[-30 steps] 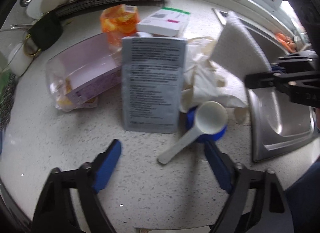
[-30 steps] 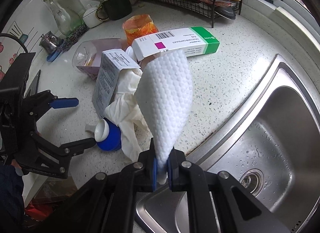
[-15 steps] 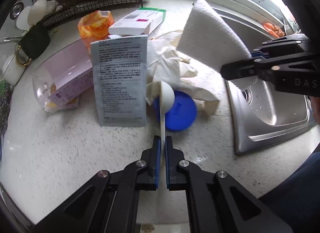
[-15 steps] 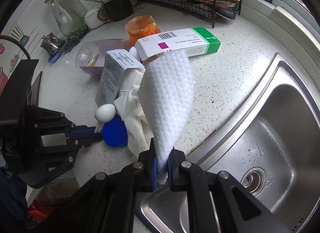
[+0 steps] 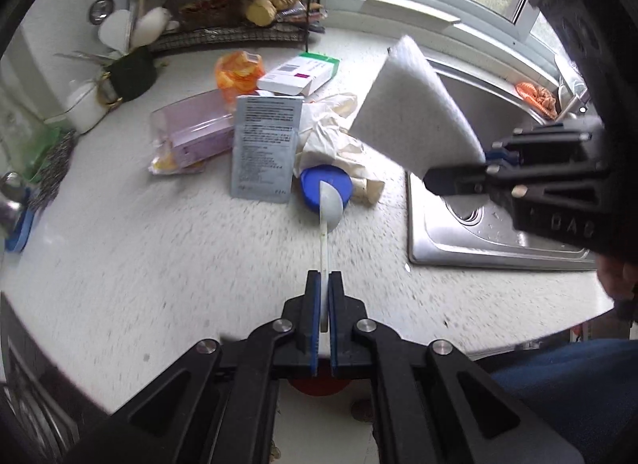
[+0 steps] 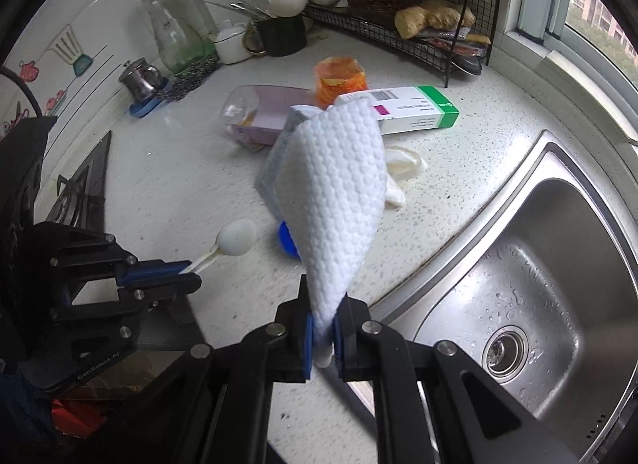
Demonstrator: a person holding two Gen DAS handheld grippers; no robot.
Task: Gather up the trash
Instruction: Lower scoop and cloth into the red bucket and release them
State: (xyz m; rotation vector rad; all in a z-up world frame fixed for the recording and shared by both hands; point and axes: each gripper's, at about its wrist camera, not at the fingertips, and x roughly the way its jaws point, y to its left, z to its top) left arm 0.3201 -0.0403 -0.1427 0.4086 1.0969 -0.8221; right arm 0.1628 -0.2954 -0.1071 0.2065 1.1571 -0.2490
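Observation:
My left gripper [image 5: 323, 288] is shut on the handle of a white plastic scoop [image 5: 330, 205], held clear of the counter with its bowl pointing away. From the right wrist view the same scoop [image 6: 235, 238] sticks out of the left gripper [image 6: 187, 270] at the left. My right gripper [image 6: 321, 328] is shut on a white textured wipe [image 6: 333, 193] that fans upward; the wipe [image 5: 414, 121] also shows at the right of the left wrist view. On the counter lie a blue lid [image 5: 325, 185], a grey leaflet box [image 5: 265, 149], a crumpled glove [image 5: 331, 133] and a green-and-white medicine box [image 6: 406, 109].
A clear container with a pink insert [image 5: 195, 133] and an orange wrapper [image 6: 341, 79] lie behind the pile. The steel sink [image 6: 530, 288] is at the right. A wire rack [image 6: 418, 5], dark mug [image 6: 281, 37], glass bottle [image 6: 169, 37] and small metal pot [image 6: 141, 77] line the back. A stove [image 6: 75, 193] is at the left.
The left gripper closed on the scoop's handle, then lifted it off the blue lid and drew back. The right gripper with the wipe rose and pulled back a little.

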